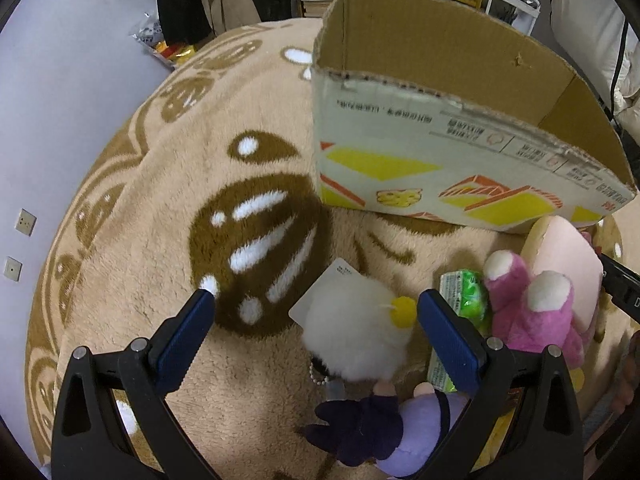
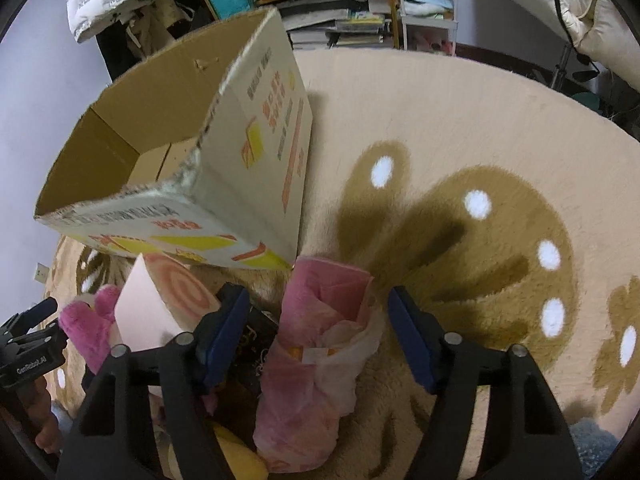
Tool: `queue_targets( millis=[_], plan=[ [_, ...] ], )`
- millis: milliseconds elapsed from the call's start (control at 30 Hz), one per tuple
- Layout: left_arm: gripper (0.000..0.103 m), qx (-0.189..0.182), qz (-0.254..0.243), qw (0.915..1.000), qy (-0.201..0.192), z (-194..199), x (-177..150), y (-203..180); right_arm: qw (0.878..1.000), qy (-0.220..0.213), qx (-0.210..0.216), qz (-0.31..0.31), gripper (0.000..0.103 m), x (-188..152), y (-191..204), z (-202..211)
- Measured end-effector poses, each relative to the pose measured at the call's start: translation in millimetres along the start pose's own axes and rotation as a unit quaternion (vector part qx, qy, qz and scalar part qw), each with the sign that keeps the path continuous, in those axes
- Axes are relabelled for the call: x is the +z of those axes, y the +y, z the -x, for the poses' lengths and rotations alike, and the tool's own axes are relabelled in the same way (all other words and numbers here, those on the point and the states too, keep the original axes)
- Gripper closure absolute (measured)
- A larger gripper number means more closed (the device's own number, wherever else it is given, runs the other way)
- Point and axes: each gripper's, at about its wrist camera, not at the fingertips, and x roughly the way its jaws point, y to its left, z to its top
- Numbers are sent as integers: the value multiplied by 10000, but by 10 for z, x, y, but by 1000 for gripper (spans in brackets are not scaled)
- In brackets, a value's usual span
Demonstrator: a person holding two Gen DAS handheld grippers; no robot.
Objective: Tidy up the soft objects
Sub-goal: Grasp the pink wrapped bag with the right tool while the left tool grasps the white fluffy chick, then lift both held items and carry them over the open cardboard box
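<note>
While the cardboard box looks empty, nothing is sorted yet — left hand-held gripper gapes over the white plush, right hand-held gripper brackets the pink bundle, unclamped.

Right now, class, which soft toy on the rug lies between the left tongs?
The white fluffy pompom toy with the yellow spot; the pink plush and the purple doll lie outside them.

Pink plush, brown-patterned beige rug

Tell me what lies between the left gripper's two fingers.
In the left wrist view, a white fluffy plush with a yellow spot lies between the open left gripper's fingers, on the rug.
</note>
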Motion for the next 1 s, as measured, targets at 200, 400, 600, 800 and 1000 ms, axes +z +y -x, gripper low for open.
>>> queue_targets(
  millis=[200,400,600,800,1000],
  plan=[
    [10,-66,-10,9999,148,-87,-18,-4,9999,130,52,-36,30,-10,-17,-68],
    [30,-151,-144,9994,264,-178,-24,-25,9999,151,59,41,50,11,-10,-83],
    [61,-530,-63,9977,408,-257,-59,-33,9997,130,16,184,61,33,28,-112],
    [71,-435,-269,9981,329,-216,-95,-121,9993,56,-25,379,72,-1,107,-73],
    [73,-403,-259,9986,215,-89,-130,-142,9989,-45,20,464,78,-48,172,50]
  ],
)
